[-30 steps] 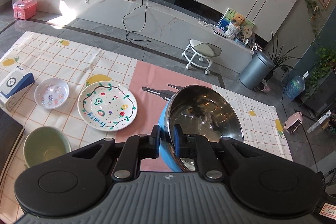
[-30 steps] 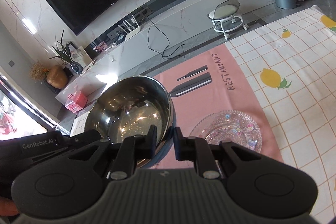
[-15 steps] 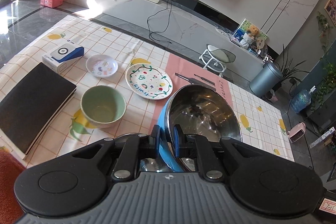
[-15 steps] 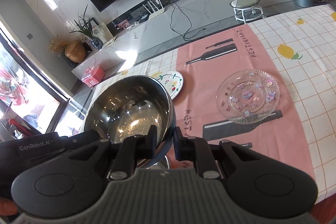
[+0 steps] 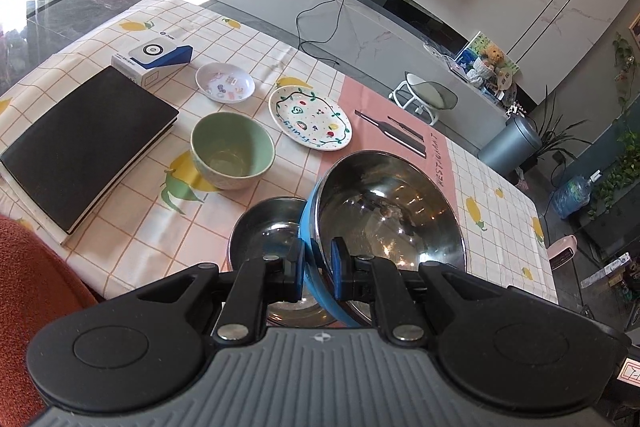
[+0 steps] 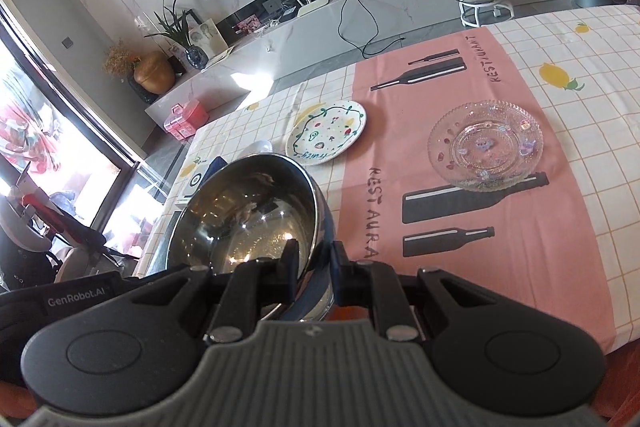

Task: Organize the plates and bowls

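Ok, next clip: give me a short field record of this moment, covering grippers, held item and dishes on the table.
left gripper: shut on the blue steel bowl rim
right gripper: shut on the opposite rim
bowl state: tilted, above a second steel bowl
green bowl: upright, empty
fruit-pattern plate: flat on cloth
small white dish: beside a blue-white box
glass plate: on pink mat

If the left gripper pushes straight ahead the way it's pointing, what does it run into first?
The left gripper already clamps the blue steel bowl, so that leads. Beyond it, probably the pink tablecloth panel; depth is unclear.

"RESTAURANT" on the pink tablecloth panel (image 6: 460, 155); "GenRobot.AI" on the left gripper's body (image 6: 76, 301).
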The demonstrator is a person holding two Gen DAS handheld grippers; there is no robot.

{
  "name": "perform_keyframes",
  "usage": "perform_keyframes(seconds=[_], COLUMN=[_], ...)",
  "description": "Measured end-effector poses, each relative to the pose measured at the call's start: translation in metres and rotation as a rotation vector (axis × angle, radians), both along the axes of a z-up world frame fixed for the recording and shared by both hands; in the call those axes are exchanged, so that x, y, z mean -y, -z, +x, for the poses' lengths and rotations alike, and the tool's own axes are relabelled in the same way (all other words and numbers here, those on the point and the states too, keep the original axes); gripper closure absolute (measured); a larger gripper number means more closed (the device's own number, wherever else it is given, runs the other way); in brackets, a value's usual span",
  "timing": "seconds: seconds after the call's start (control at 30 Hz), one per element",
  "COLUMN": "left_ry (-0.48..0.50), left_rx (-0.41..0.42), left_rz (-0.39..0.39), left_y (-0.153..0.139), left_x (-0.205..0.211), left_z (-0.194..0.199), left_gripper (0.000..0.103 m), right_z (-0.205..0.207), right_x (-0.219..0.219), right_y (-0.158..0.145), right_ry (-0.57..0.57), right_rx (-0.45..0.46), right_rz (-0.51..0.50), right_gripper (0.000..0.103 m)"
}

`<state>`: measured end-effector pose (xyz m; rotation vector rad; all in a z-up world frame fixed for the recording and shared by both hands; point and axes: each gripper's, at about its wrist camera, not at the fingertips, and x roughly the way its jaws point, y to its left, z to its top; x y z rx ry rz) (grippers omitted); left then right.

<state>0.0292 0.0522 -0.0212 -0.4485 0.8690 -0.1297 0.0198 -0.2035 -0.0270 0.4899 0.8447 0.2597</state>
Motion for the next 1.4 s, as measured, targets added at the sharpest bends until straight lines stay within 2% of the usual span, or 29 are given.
perform_keyframes(seconds=[0.37,0.77,1.4], left_ry=[-0.024,-0.042,-0.031], left_rx=[-0.051,-0.118,-0.137], left_rz=[0.008,-0.027,-0.012], left_y=[0.021,0.044,0.051], left_x=[-0.011,-0.023,-0.022], left_z=[0.001,0.011,0.017], left_gripper=[0.088,0.087,0.084], right_z=[0.012,0.031,0.038], right_x=[-0.012,-0.032,-0.046], right_y=[0.02,0.038,0.048], right_ry=[-0.023,-0.044,-0.063], right_rx=[-0.067,-0.108,-0.114], right_rz=[-0.005,-0.055,-0.132], right_gripper=[0.089,0.09,0.091])
